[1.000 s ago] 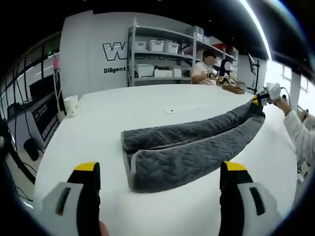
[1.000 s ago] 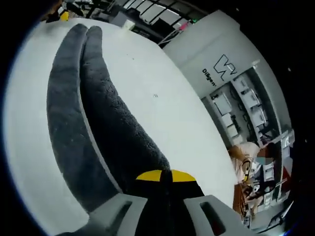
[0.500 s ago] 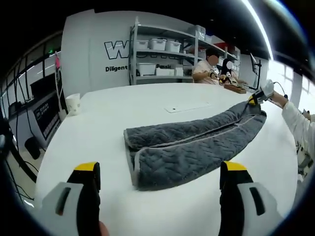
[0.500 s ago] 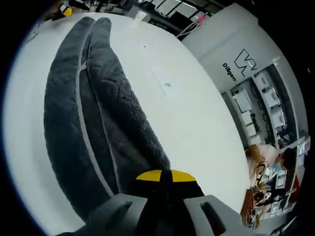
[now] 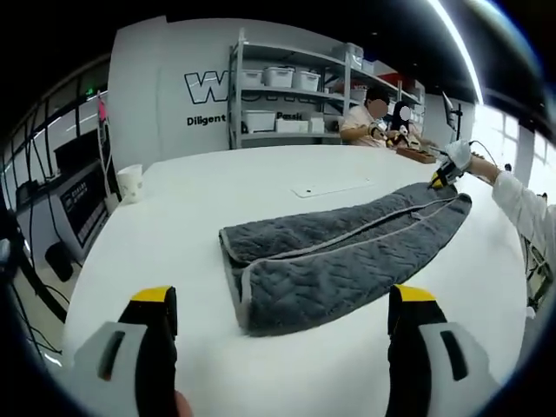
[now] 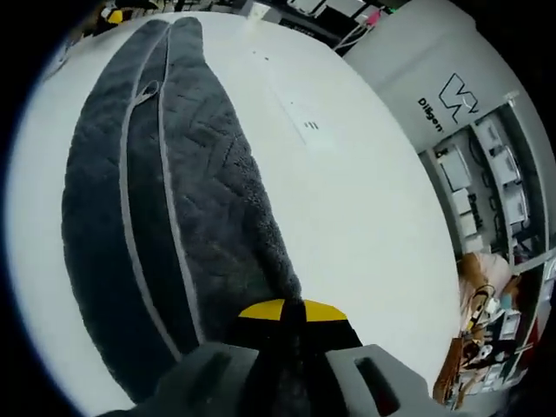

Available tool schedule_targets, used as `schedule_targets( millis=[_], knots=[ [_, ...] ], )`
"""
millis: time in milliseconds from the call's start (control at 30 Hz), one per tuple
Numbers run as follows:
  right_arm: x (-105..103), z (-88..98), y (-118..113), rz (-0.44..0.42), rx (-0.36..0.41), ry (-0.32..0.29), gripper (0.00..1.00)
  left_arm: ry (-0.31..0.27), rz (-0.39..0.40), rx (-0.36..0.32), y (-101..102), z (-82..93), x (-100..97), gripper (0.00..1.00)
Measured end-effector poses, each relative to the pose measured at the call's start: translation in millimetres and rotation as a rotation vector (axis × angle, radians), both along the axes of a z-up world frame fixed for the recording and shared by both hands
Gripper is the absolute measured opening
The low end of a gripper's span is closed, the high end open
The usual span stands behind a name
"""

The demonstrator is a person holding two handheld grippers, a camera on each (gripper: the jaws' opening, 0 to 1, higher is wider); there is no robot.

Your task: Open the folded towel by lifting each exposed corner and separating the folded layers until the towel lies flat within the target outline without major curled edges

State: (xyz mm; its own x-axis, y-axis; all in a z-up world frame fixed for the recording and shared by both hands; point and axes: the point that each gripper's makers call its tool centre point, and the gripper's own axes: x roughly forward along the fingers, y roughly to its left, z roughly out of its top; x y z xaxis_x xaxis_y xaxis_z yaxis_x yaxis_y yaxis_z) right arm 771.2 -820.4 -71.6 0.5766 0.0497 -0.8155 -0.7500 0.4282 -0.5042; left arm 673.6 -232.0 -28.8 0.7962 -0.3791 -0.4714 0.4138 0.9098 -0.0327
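Note:
A long grey quilted towel [image 5: 339, 252] lies folded lengthwise on the white round table [image 5: 191, 208], with a pale trim line running along it. My left gripper [image 5: 282, 326] is open and sits short of the towel's near end, touching nothing. At the far end, my right gripper [image 5: 440, 176] grips a corner of the towel. In the right gripper view the towel [image 6: 156, 191] stretches away from my right gripper [image 6: 291, 314], whose yellow-tipped jaws are shut on its edge.
A paper cup [image 5: 129, 183] stands at the table's left edge. A small white card [image 5: 330, 188] lies beyond the towel. Shelving with white bins [image 5: 278, 104] and a seated person [image 5: 369, 117] are behind the table. A sleeve [image 5: 521, 221] enters from the right.
The right gripper has pulled its corner outward, and the towel's upper layer has spread wider. The left gripper has stayed open and in place.

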Motion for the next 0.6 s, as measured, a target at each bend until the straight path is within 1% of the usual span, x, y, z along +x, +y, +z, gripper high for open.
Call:
schedule_targets(
  millis=[200,300,467,500,600],
  knots=[
    [5,-7.4,-1,-0.009,-0.021,0.01,0.01,0.003,0.002,0.002,1,0.2,1.4,0.99],
    [6,-8.7,-3,-0.02,-0.021,0.008,0.03,0.002,0.005,0.007,2,0.3,2.0,0.99],
    [10,-10.5,-3,-0.036,-0.042,-0.004,0.06,0.004,0.001,0.005,0,0.0,2.0,0.99],
    [11,-9.5,-4,-0.045,-0.046,-0.01,0.08,0.004,0.001,0.007,0,0.1,2.3,0.99],
    [15,-0.7,-9,-0.08,-0.073,-0.054,0.19,0.005,-0.002,0.002,0,0.4,2.6,0.99]
  ],
)
